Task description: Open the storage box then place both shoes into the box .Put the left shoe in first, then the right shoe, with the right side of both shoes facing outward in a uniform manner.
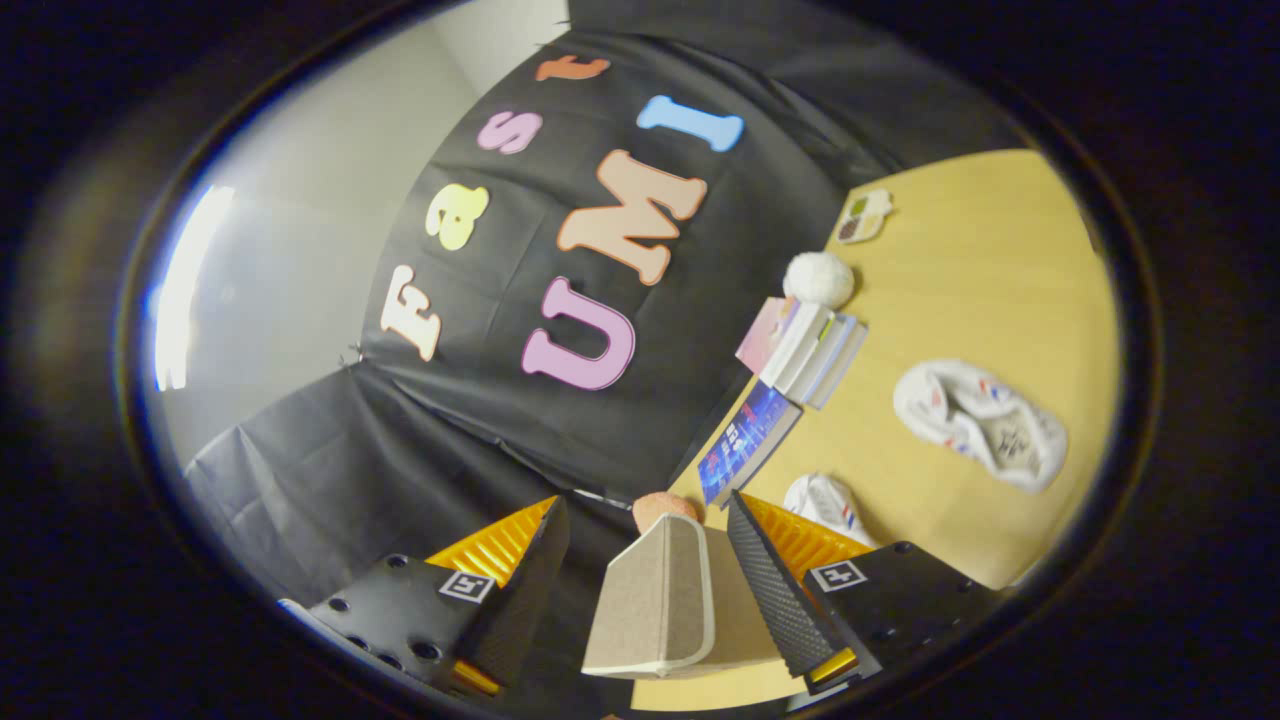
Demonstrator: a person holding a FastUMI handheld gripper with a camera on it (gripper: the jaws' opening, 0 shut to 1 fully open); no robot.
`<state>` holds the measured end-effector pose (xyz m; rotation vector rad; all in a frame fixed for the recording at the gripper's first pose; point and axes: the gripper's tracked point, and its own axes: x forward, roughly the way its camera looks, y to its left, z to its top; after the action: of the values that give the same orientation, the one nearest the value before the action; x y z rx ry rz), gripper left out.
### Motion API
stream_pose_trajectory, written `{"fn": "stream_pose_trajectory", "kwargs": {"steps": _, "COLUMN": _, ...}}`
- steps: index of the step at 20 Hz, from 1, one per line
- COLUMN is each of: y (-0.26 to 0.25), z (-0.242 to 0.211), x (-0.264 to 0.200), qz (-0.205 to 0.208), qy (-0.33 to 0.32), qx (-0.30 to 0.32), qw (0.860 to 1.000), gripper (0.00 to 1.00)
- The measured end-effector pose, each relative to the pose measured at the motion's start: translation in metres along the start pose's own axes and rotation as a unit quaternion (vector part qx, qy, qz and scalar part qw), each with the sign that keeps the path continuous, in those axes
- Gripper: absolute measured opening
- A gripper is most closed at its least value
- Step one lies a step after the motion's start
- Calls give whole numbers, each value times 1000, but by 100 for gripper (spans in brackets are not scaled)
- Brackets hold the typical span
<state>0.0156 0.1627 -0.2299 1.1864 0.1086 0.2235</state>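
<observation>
The gripper (640,575) has its fingers spread wide. Between them stands the beige lid edge of the storage box (660,600), lying against the right finger and well clear of the left one, so nothing is clamped. Just beyond the lid, at 12 o'clock, a pinkish round object (660,507) peeks up; I cannot tell what it is. At 1 o'clock, one white shoe (825,503) shows behind the right finger on the yellow table (980,260). At 2 o'clock lies the other white shoe (980,422), on its side. Farther along 1 o'clock: a blue book (745,445), stacked books (805,350), a white fluffy ball (818,279).
</observation>
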Motion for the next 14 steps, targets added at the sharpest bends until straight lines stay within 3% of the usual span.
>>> {"fn": "stream_pose_trajectory", "kwargs": {"steps": 8, "y": -68, "z": -114, "x": 31, "qz": -38, "qy": -36, "qx": 181, "qw": 982, "gripper": 98}}
{"fn": "stream_pose_trajectory", "kwargs": {"steps": 14, "y": -79, "z": -178, "x": 46, "qz": -38, "qy": -33, "qx": 233, "qw": 971, "gripper": 97}}
